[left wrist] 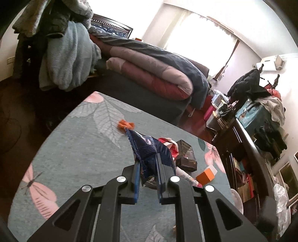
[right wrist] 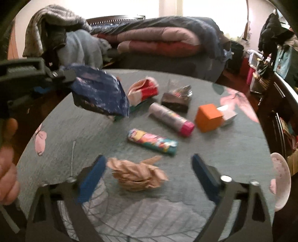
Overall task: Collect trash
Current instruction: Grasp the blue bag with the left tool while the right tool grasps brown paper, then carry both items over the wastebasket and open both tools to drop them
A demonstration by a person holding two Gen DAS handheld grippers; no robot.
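The crumpled brown paper is lying near on the table, looking light, soft and crushable; pinching its bulging middle seems best. The right gripper is straddling it, jaws wide, not touching. The left gripper is pinching a blue foil wrapper, lifted at the left.

We see a round table w/ a grey-green cloth printed w/ pale leaves & pink butterflies. Behind it stands a bed, dark wood headboard at its far end, w/ a folded quilt in pink, red & navy on top. Left of that, a pale blue fleece blanket hangs under a heap of grey clothes. Right side: dark wood shelving, teal box on top, black jacket above. Bright curtained window at the back.
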